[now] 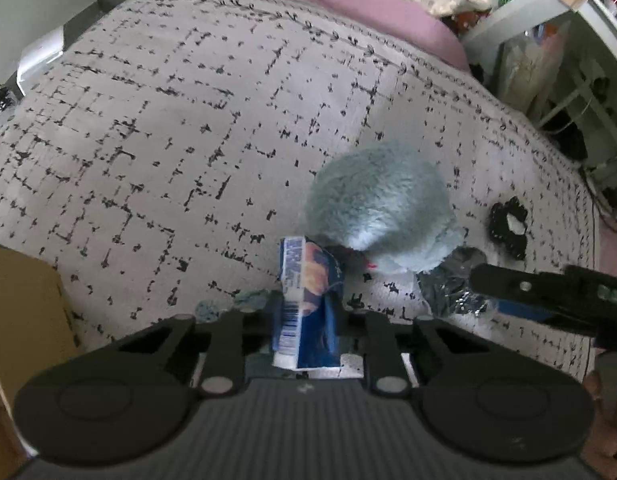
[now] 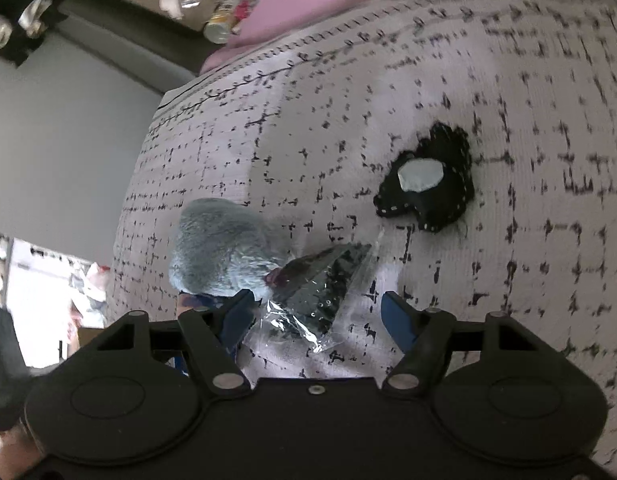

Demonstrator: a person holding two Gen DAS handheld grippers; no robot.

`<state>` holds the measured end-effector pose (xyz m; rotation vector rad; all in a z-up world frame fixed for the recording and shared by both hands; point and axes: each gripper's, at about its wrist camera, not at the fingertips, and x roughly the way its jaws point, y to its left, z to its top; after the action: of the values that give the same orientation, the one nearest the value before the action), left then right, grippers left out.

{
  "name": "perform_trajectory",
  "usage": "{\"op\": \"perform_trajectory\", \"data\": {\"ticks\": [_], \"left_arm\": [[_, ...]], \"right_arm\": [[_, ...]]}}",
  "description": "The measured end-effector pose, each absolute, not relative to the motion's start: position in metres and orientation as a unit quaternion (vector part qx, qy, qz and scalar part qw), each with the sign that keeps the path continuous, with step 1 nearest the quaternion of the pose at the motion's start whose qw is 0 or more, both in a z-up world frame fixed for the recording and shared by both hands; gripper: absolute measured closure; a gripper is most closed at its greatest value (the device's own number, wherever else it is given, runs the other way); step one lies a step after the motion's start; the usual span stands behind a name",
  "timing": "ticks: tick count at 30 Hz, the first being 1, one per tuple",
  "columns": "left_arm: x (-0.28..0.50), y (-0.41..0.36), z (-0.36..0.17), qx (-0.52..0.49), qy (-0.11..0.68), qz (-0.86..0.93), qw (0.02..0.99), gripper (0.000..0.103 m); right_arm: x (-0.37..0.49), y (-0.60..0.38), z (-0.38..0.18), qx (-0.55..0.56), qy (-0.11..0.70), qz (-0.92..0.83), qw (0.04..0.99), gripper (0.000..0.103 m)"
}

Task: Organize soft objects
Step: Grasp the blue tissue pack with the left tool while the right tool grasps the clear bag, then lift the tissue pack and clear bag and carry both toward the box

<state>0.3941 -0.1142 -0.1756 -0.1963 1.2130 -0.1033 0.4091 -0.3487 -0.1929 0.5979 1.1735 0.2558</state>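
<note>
Patterned bedspread [image 2: 428, 80], grey plush [image 2: 224, 252], black scrunchie [image 2: 440, 196], clear packet [image 2: 324, 292]

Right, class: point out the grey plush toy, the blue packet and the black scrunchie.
grey plush toy [image 1: 380, 196], left wrist view, middle of its furry back.
blue packet [image 1: 308, 304], left wrist view, its printed front face.
black scrunchie [image 2: 448, 200], right wrist view, its dark fabric ring.

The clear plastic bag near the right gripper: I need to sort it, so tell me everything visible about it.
The clear plastic bag is crinkly, glossy film holding something dark, roughly triangular and speckled. It lies flat on the patterned bedspread, one corner against the grey plush toy, between the open fingers of the right gripper, which do not press it.
</note>
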Motion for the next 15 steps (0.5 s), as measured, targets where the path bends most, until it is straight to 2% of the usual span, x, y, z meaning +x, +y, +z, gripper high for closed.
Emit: {"op": "perform_trajectory", "data": {"ticks": [3,4,5,8,15], "left_arm": [[0.389,-0.116,-0.171,-0.093,0.559,-0.05,0.823,0.084],[0.388,-0.116,-0.17,-0.095,0.556,-0.05,0.824,0.084],[0.386,-0.117,-0.169,-0.095,0.553,-0.051,0.826,0.084],[0.379,-0.12,-0.164,-0.094,0.547,-0.053,0.83,0.084],[0.36,-0.122,-0.147,-0.095,0.533,-0.042,0.84,0.084]], "right_arm": [[0.409,-0.35,-0.202,0.303,0.548,0.114,0.771,0.036],[0.409,-0.35,-0.204,0.31,0.549,0.111,0.768,0.045],[0.408,-0.35,-0.206,0.319,0.549,0.112,0.764,0.057],[0.403,-0.349,-0.203,0.32,0.544,0.112,0.767,0.068],[0.378,-0.344,-0.181,0.291,0.533,0.106,0.788,0.07]]}}
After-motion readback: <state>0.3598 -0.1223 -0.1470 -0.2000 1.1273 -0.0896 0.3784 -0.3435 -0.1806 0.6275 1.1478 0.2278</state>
